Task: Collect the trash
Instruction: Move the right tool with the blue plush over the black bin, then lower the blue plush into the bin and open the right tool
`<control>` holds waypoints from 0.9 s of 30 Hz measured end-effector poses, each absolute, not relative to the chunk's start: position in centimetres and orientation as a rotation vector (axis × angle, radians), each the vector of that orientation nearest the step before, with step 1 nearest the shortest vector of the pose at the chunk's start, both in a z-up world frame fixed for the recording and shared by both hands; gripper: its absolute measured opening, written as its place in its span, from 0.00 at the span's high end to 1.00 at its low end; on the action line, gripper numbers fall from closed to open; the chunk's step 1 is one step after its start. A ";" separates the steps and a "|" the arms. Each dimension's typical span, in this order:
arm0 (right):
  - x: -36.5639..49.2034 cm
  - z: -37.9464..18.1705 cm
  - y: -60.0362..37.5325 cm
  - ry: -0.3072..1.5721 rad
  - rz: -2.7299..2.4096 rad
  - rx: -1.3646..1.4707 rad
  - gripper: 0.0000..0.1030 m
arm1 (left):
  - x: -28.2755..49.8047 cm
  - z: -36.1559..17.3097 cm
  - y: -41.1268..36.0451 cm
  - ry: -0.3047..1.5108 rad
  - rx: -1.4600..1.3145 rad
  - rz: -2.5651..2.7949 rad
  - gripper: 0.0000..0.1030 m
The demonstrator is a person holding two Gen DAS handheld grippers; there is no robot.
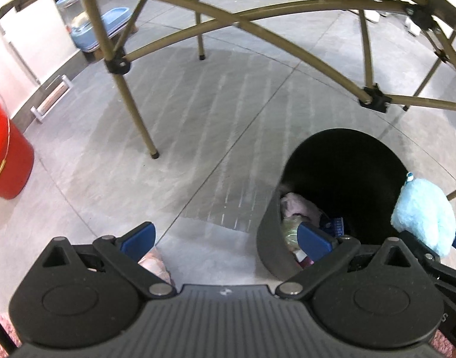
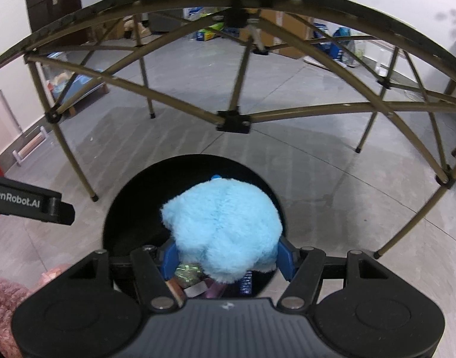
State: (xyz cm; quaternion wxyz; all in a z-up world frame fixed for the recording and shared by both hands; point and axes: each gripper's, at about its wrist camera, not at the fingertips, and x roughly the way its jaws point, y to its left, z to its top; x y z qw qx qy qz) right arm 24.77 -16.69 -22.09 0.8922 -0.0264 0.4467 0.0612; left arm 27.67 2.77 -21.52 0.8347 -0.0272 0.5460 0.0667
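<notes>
The blue plush toy [image 2: 225,232], judged light, soft and squashable, is pinched across its lower body by the right gripper [image 2: 225,258] above the bin's rim [image 2: 108,208]; the left gripper [image 1: 225,238] is spread wide, empty.

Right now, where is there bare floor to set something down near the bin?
Bare floor lies between the black bin and the red bucket. Crowded: the bin's mouth under the blue plush held by the right gripper, and the table legs.

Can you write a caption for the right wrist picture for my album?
The right gripper holds a fluffy blue plush toy over the black bin.
</notes>
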 end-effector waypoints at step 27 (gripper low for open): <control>27.8 -25.7 -12.1 1.047 0.153 -0.082 0.39 | 27.9 -24.0 5.3 1.232 -0.029 0.221 0.00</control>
